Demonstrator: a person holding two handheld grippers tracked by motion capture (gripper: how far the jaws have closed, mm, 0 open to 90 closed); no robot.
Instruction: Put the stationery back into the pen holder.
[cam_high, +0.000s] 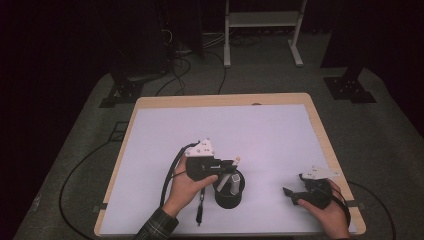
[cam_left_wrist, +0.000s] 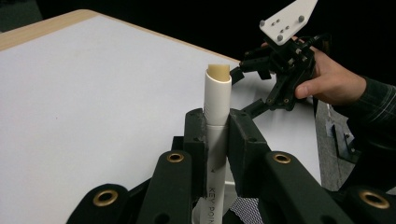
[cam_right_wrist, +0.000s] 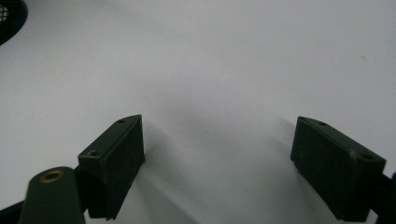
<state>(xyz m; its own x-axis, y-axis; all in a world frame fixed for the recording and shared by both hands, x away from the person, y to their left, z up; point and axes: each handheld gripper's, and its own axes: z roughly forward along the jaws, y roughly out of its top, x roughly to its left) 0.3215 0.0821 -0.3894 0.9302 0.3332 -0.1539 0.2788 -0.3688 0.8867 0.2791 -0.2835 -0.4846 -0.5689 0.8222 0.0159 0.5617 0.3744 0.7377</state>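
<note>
A white marker (cam_left_wrist: 217, 93) with a beige end stands upright between the jaws of my left gripper (cam_left_wrist: 217, 128), which is shut on its barrel. In the high view the left gripper (cam_high: 230, 165) hangs over a black mesh cup (cam_high: 229, 196) at the table's front middle, and the marker (cam_high: 235, 167) points down toward the cup's mouth. The cup's mesh (cam_left_wrist: 247, 206) shows just beneath the jaws. My right gripper (cam_high: 294, 185) rests at the front right, open. Its jaws (cam_right_wrist: 219, 149) stand wide apart over bare white table with nothing between them.
The white table top (cam_high: 225, 130) has a wooden rim (cam_high: 320, 130). A cable (cam_high: 201, 200) trails from the left gripper along the front. The mesh cup's edge (cam_right_wrist: 9, 14) lies far left of the right gripper. Stand bases and cables lie on the floor behind.
</note>
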